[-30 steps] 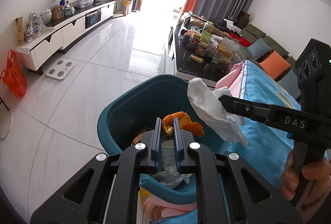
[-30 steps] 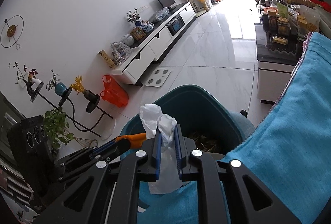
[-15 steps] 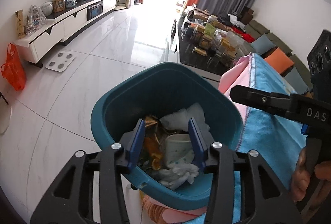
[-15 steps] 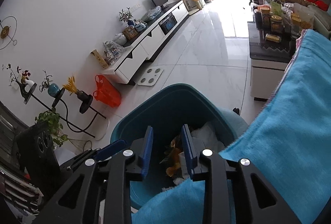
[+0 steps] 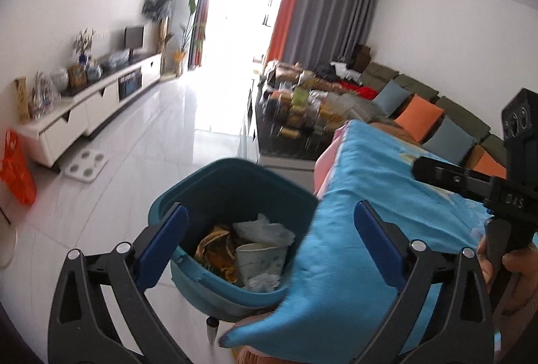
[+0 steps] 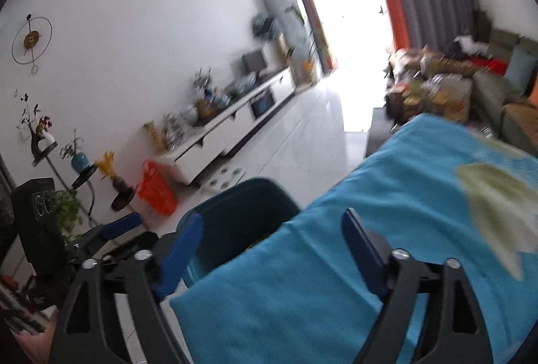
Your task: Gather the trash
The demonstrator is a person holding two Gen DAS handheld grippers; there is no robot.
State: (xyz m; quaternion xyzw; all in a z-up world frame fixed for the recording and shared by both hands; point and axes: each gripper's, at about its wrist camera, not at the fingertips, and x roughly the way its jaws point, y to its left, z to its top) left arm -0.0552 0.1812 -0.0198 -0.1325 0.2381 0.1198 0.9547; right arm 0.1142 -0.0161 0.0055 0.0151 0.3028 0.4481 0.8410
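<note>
Both the left gripper (image 5: 269, 231) and right gripper (image 6: 270, 241) gape empty above the bin (image 5: 205, 276), where the trash (image 5: 257, 249) lies; a drop-off looks done, so next comes finding more litter.

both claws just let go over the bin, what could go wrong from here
1. The blue cloth drapes over the teal bin rim; a corner hangs beside the opening, so a swinging claw could snag it and drag it into the trash.
2. The bin sits close under the open left claw; a low move might clip its rim and tip it.
3. The paper cup and tissue lie high in the pile, so they may spill if the bin is knocked.
</note>
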